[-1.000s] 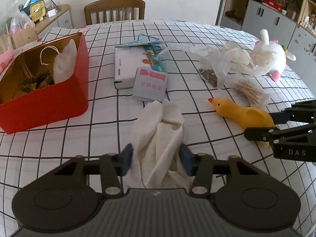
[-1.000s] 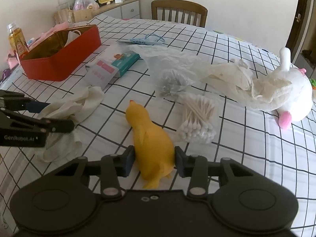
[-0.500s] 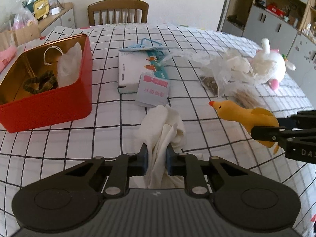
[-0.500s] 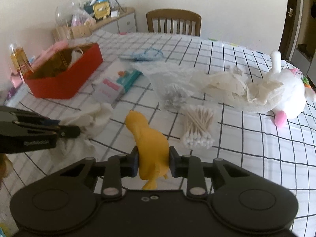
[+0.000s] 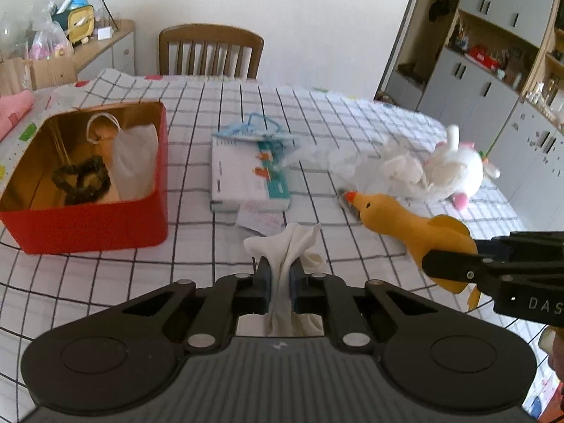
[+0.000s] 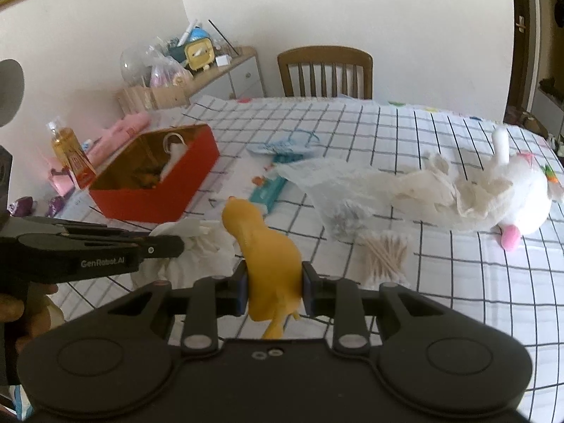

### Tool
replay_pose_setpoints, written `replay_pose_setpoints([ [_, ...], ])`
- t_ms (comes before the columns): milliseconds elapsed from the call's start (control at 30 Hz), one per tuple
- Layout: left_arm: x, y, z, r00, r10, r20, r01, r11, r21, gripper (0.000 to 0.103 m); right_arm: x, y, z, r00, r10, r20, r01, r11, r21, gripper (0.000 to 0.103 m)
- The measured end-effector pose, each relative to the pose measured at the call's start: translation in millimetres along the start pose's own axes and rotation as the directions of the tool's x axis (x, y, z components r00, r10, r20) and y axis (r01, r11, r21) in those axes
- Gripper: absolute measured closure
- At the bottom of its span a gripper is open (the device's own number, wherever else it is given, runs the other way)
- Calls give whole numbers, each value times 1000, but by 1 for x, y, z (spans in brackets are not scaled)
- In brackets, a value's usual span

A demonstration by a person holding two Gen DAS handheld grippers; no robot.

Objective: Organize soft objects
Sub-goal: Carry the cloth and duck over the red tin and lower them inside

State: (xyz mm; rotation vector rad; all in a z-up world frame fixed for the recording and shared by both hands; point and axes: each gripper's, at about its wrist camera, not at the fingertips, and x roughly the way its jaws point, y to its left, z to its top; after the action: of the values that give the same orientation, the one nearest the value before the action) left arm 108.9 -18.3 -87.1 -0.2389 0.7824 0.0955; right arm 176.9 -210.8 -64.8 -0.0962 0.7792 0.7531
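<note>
My left gripper [image 5: 280, 283] is shut on a white cloth [image 5: 289, 246] and holds it above the checked table; the cloth also shows in the right wrist view [image 6: 197, 246]. My right gripper [image 6: 273, 287] is shut on a yellow rubber duck [image 6: 269, 246], lifted off the table; the duck also shows in the left wrist view [image 5: 405, 227]. A red tin [image 5: 88, 225] with a golden inside stands at the left and holds a dark scrunchie [image 5: 83, 181] and a white bag. A white plush toy [image 5: 458, 169] lies at the far right.
A white box with a teal strip [image 5: 246, 179] lies mid-table, with a small card in front. Crumpled clear plastic [image 6: 338, 183] and a pack of cotton swabs [image 6: 386, 253] lie by the plush. A wooden chair [image 5: 210, 53] stands behind the table. A bottle [image 6: 70, 155] stands left.
Both grippers closed on their objects and rose: the left lifted the white cloth, the right lifted the yellow duck off the table.
</note>
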Motion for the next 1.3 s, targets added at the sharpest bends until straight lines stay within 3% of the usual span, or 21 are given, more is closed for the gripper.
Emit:
replay_pose_setpoints([
  [367, -41, 12, 29, 993, -34, 111, 37, 999, -22, 93, -13, 15, 22, 998, 27, 49, -27, 1000, 13, 75],
  [767, -69, 52, 64, 978, 45, 204, -38, 999, -36, 93, -2, 50, 65, 994, 54, 94, -53, 999, -13, 75],
  [1067, -63, 99, 80, 976, 109, 188, -97, 993, -74, 93, 31, 97, 98, 992, 72, 106, -63, 995, -83, 75],
  [1300, -46, 137, 89, 975, 151, 161, -139, 987, -84, 93, 77, 128, 115, 997, 60, 55, -54, 993, -105, 75],
])
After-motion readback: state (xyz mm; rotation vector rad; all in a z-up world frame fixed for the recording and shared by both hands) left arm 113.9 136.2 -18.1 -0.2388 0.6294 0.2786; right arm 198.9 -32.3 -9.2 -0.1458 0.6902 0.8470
